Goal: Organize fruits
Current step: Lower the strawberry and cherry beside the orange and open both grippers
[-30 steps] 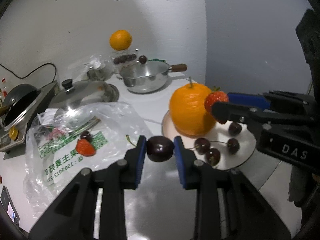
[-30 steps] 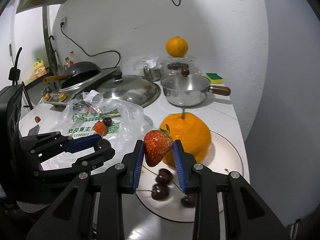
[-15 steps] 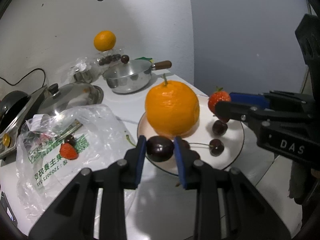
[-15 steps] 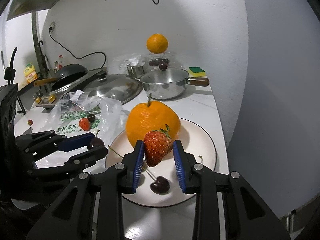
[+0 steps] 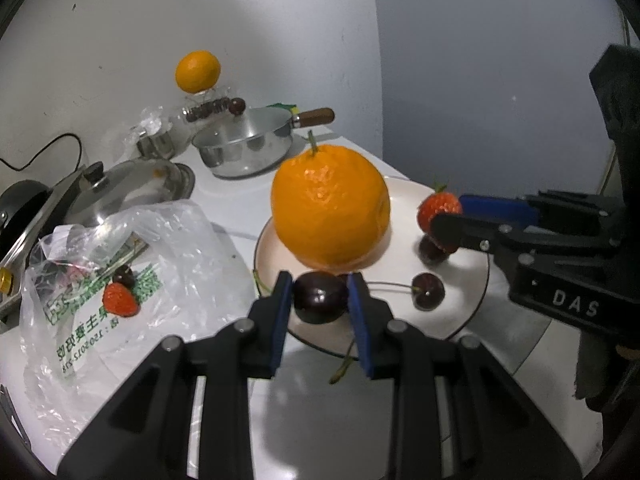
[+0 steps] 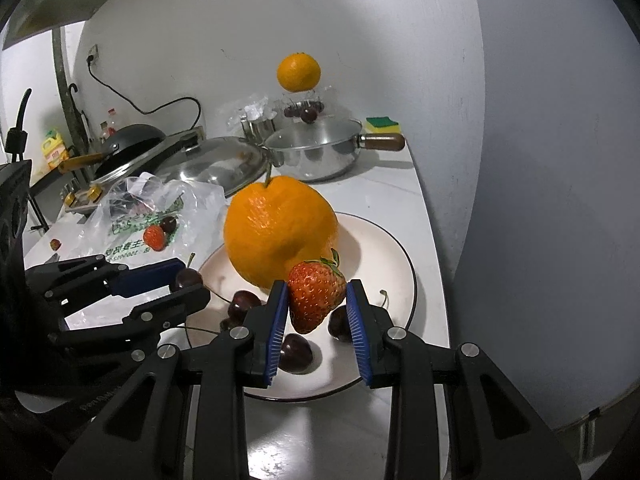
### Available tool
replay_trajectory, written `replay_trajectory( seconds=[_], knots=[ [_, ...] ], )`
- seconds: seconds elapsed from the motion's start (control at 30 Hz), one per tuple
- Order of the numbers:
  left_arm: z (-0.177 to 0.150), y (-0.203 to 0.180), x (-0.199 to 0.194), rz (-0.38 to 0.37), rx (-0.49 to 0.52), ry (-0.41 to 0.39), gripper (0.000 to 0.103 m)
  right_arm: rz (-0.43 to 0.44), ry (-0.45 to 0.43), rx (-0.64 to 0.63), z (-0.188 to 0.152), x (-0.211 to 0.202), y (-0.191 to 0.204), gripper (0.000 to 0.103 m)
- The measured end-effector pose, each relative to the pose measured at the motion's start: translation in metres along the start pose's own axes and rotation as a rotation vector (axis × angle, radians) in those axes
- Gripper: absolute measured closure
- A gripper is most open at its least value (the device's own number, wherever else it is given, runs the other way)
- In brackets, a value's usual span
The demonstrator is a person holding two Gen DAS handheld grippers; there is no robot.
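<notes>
A white plate (image 5: 468,292) (image 6: 396,256) on the counter holds a large orange (image 5: 330,208) (image 6: 280,230) and several dark cherries (image 5: 429,291) (image 6: 295,353). My left gripper (image 5: 320,298) is shut on a dark cherry (image 5: 320,297) just above the plate's near rim; it also shows in the right wrist view (image 6: 188,280). My right gripper (image 6: 317,304) is shut on a red strawberry (image 6: 316,300) (image 5: 438,210) over the plate beside the orange. A clear plastic bag (image 5: 120,264) (image 6: 160,216) left of the plate holds a strawberry (image 5: 119,300) and a cherry (image 5: 124,276).
A steel saucepan (image 5: 248,148) (image 6: 316,152), a pan lid (image 5: 132,188) and a black wok (image 6: 128,148) stand behind. A second orange (image 5: 198,71) (image 6: 299,71) sits on a clear container at the wall. The counter edge runs just right of the plate.
Both grippers have moved forward and down over the plate, which looms larger. The cherry and the strawberry stay held.
</notes>
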State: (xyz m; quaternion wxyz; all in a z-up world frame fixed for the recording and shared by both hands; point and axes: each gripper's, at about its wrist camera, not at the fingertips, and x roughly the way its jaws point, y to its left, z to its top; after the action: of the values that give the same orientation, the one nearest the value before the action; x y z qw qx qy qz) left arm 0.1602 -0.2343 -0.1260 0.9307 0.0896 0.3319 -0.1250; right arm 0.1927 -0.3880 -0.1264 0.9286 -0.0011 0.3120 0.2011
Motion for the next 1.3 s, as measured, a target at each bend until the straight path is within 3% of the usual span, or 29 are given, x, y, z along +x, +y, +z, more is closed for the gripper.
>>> replay_trajectory(
  seconds=[0.67, 1.3],
  knots=[
    [-0.003, 0.008, 0.015, -0.028, -0.028, 0.037, 0.072, 0.014, 0.052, -0.01, -0.005, 0.027, 0.005, 0.071],
    [-0.005, 0.033, -0.011, -0.023, -0.07, -0.018, 0.07, -0.019, 0.043, -0.053, 0.004, 0.018, 0.028, 0.071]
  ],
)
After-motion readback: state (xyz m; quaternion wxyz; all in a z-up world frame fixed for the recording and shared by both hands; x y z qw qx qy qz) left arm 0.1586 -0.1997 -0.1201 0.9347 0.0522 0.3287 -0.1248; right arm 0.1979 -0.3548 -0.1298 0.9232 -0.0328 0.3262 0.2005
